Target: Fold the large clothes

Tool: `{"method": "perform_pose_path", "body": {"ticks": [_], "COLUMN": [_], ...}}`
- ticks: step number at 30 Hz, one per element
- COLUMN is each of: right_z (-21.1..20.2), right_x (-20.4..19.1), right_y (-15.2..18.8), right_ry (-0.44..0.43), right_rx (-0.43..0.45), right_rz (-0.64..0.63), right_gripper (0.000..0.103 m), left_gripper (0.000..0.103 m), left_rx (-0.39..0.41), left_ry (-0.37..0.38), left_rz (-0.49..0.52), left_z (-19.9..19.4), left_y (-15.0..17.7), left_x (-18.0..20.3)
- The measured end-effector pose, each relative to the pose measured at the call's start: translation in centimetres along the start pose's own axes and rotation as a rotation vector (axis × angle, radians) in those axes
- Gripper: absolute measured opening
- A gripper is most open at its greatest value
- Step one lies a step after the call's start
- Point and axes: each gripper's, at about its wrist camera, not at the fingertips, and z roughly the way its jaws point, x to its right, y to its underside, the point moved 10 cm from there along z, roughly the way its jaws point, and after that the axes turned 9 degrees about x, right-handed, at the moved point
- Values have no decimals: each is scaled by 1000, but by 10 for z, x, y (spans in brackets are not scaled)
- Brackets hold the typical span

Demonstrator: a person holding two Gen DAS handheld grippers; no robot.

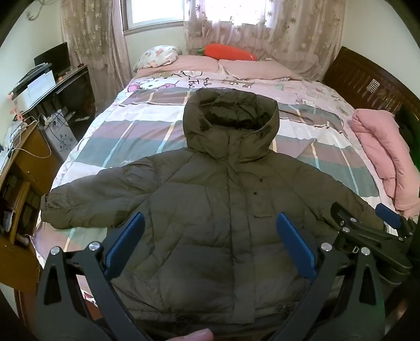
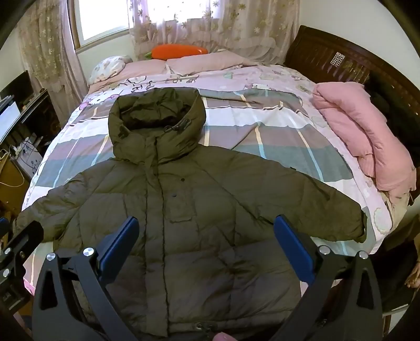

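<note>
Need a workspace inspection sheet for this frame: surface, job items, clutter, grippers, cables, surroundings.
Surface: bed with patterned cartoon sheet, fairly smooth.
Job's things: olive puffer jacket flat, front up, closed, sleeves spread, hood toward the pillows.
Clutter: folded pink quilt at one edge; carrot plush and pillow at the far end.
Grippers: left gripper and right gripper open above the jacket's lower body, holding nothing.
Cables: loose white cables by the wooden cabinet.
Surroundings: curtained window, dark desk with monitor, dark wooden headboard.
</note>
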Motion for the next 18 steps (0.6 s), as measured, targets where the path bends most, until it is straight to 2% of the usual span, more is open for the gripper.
{"method": "perform_pose_path", "body": {"ticks": [18], "right_z": [1], "right_x": [-1], "right_y": [3], "right_ry": [-8], "right_rx": [-10], "right_rz": [-2], "right_gripper": [102], "left_gripper": [101], "left_rx": [-2], "left_ry": [-3], "left_rz": [3], "left_z": [1], "left_y": [0], "left_x": [0]}}
